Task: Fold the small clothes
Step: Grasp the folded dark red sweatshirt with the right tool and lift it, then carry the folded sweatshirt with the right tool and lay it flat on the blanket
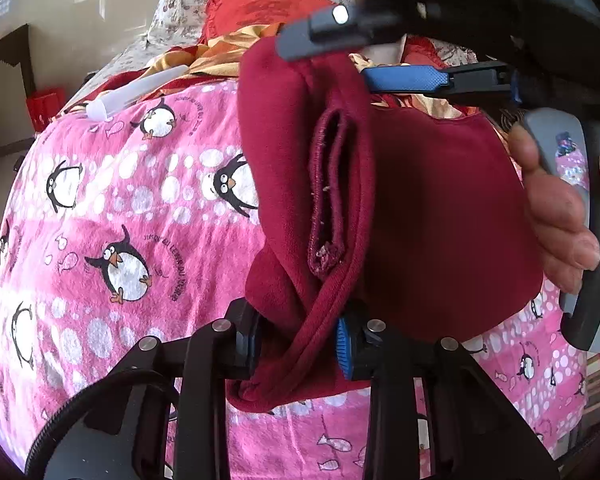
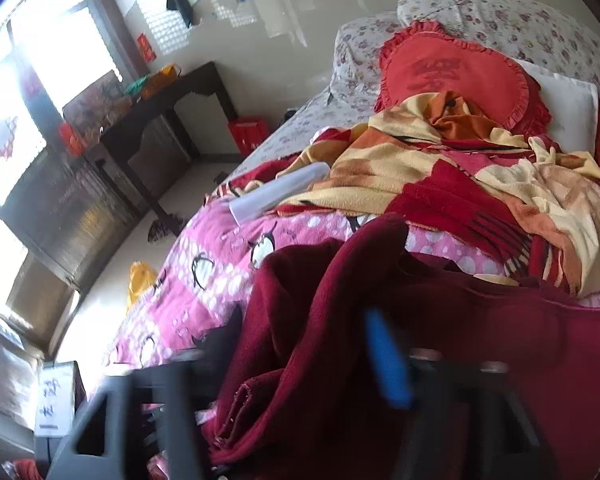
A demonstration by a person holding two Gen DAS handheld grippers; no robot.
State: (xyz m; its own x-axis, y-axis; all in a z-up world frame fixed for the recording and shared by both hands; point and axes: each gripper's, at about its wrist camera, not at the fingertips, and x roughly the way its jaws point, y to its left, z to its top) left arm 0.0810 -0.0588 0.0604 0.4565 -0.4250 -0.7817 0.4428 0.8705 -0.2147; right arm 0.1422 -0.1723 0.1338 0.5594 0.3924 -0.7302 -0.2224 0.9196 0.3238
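My left gripper (image 1: 300, 340) pinches the maroon garment (image 1: 440, 220); my right gripper (image 1: 364, 60) grips its far edge. Lifted, bunched — fold unfinished.

Black gripper frames with silver screws, blue ribbed pads (image 1: 344, 344), grey handle (image 1: 572, 216); bare brownish-skinned right hand (image 1: 556, 208)

One maroon garment (image 1: 440, 220), two grippers (image 1: 300, 344) (image 1: 356, 60), one white tube (image 1: 134, 94), one heart cushion (image 2: 452, 76)
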